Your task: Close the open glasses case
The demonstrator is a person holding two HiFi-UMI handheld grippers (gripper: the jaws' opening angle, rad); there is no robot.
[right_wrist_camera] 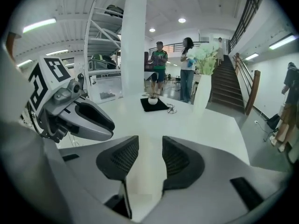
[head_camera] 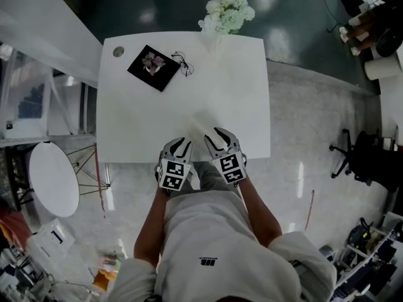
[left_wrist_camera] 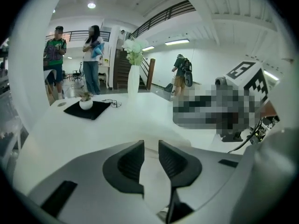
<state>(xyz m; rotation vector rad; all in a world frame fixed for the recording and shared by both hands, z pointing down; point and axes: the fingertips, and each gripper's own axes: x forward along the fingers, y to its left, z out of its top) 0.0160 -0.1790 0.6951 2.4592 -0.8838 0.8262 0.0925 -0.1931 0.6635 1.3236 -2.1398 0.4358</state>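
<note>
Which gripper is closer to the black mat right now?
The left gripper; the black mat lies toward its side, and the right gripper sits farther off.

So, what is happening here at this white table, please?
A person stands at the near edge of a white table, a gripper in each hand. The left gripper and right gripper point at a pale glasses case just ahead; each has its jaws apart and holds nothing. The case blends into the table, so its lid is hard to read. Glasses lie farther off beside a black mat.
</note>
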